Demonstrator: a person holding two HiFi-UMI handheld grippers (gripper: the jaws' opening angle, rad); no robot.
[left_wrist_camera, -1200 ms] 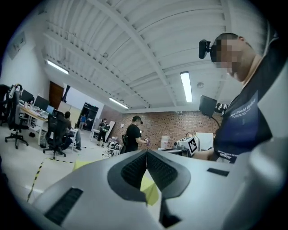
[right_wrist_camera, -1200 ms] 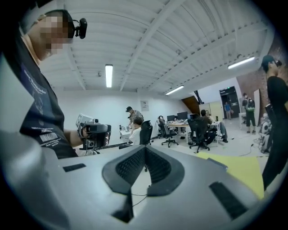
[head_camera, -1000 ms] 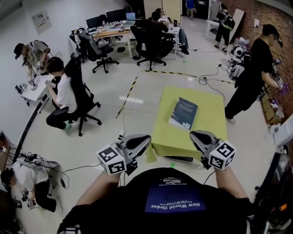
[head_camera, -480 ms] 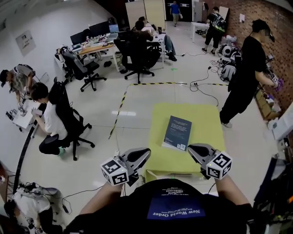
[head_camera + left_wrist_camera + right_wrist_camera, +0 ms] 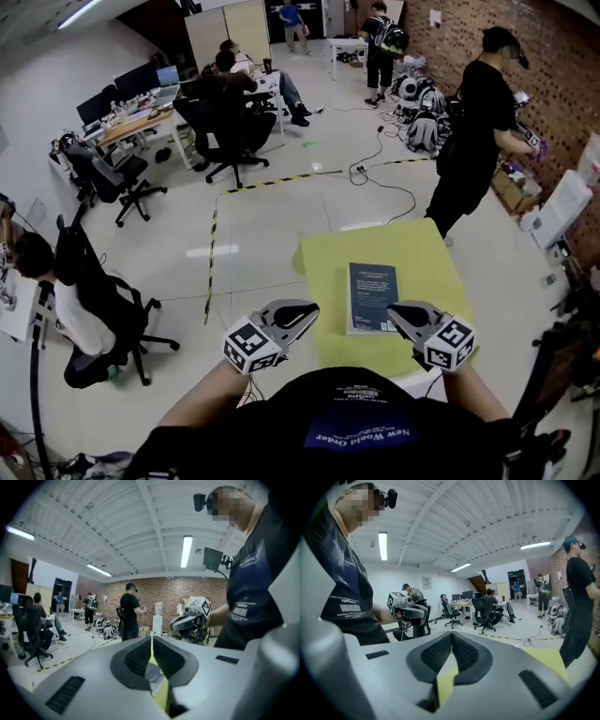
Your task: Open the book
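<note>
Both grippers are pressed together and hold nothing. The left gripper (image 5: 307,315) hangs at the near-left edge of the yellow table (image 5: 417,253). The right gripper (image 5: 397,316) hangs over the table's near-right part. They point toward each other across the table's near end, each held out from the chest of a person in a dark printed shirt. The book (image 5: 372,296) lies closed and flat on the table, dark blue cover up, toward the near edge. It sits between the two grippers and neither touches it. Beyond the table's far-right corner a person in black (image 5: 473,122) stands facing a brick wall. Striped tape (image 5: 212,251) runs along the floor off the table's left side. Well off to the table's left, a seated person (image 5: 66,300) bends forward in an office chair.
</note>
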